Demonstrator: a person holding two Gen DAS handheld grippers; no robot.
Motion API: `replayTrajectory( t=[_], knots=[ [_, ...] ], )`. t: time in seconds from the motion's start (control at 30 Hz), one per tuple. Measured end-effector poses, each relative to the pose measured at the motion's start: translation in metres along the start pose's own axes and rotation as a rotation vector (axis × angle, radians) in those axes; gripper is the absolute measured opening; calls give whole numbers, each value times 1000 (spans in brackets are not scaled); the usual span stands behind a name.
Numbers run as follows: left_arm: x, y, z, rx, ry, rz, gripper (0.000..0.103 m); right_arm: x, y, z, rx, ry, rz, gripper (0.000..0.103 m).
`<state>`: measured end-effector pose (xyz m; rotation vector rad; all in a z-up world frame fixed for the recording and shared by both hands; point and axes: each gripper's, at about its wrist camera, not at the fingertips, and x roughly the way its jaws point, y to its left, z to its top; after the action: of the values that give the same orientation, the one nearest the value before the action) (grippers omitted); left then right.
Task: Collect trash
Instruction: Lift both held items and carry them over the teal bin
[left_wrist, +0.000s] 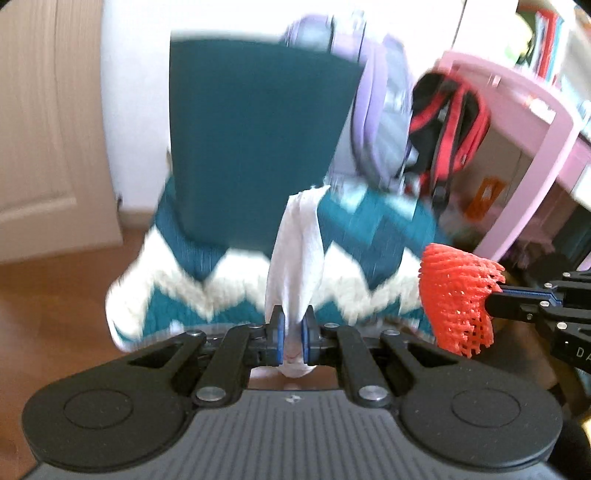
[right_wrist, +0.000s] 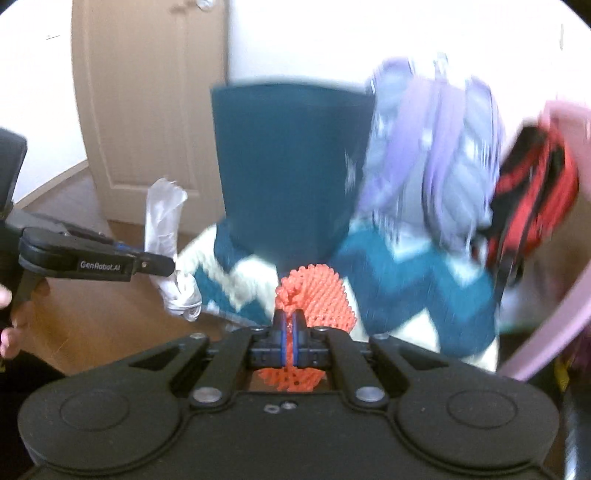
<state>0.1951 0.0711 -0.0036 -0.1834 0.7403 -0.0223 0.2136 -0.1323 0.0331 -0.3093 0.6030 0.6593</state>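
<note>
My left gripper (left_wrist: 292, 325) is shut on a crumpled white tissue (left_wrist: 297, 251) that sticks up between its fingers; the gripper also shows in the right wrist view (right_wrist: 168, 264) with the tissue (right_wrist: 164, 218). My right gripper (right_wrist: 290, 325) is shut on an orange foam net (right_wrist: 314, 295); it shows at the right of the left wrist view (left_wrist: 493, 295) with the net (left_wrist: 458, 299). A tall teal bin (left_wrist: 258, 136) stands ahead of both grippers on a rug, also in the right wrist view (right_wrist: 291, 170). Both views are blurred.
A teal and white zigzag rug (left_wrist: 207, 288) lies on the wooden floor (left_wrist: 55, 295). A purple backpack (right_wrist: 436, 158) and a red and black bag (right_wrist: 532, 206) stand right of the bin. A pink desk frame (left_wrist: 546, 122) is at right, a beige door (right_wrist: 147, 110) at back left.
</note>
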Motion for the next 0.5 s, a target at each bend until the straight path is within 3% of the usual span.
replayTrajectory(
  t=[0.27,0.5],
  knots=[
    [-48,-8,91,67,-196,6,9,-24,-8,96,-81,-192,-18,2],
    [-54,-15,169,115,-305,50,9,2,-20,167,-74,-279,-36,2]
  ],
)
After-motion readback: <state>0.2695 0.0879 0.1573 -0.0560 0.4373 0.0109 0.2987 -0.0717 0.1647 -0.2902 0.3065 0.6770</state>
